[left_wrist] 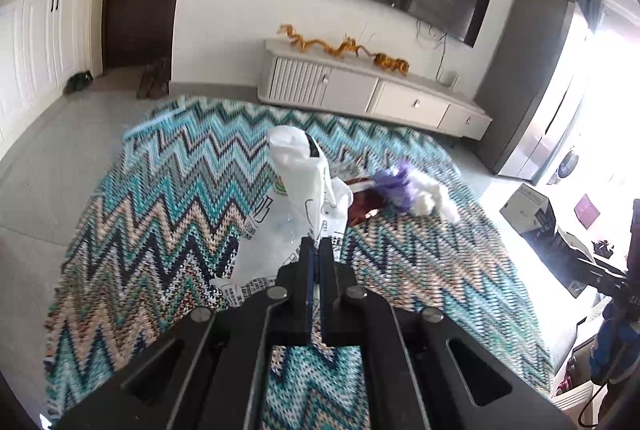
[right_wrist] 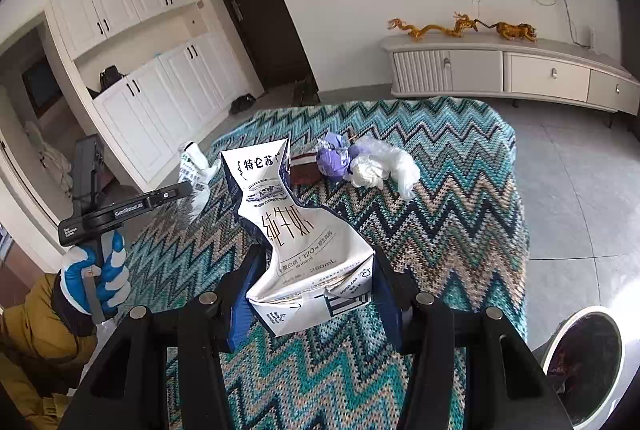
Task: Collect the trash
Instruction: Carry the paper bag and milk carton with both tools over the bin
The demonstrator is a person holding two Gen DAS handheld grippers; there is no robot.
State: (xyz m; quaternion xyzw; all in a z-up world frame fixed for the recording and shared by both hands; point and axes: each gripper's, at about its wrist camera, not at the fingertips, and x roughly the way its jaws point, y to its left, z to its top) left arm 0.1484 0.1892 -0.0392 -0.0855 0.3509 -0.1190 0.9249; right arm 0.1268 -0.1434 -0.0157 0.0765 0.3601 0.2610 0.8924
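R claw [right_wrist: 316,270] pinches the squashed milk carton [right_wrist: 296,230]; trash bin [right_wrist: 580,362] sits low to its right. L claw [left_wrist: 316,250] pinches the plastic bag [left_wrist: 296,198].

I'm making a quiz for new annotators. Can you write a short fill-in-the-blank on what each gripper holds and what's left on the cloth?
1. The right gripper holds a crushed milk ____ between its jaws.
2. The left gripper is shut on a white plastic ____.
3. Beside the white wad on the zigzag cloth lies a crumpled wrapper coloured ____.
4. At the right wrist view's lower right stands a bin with a ____ rim.

Missing words: carton; bag; purple; white
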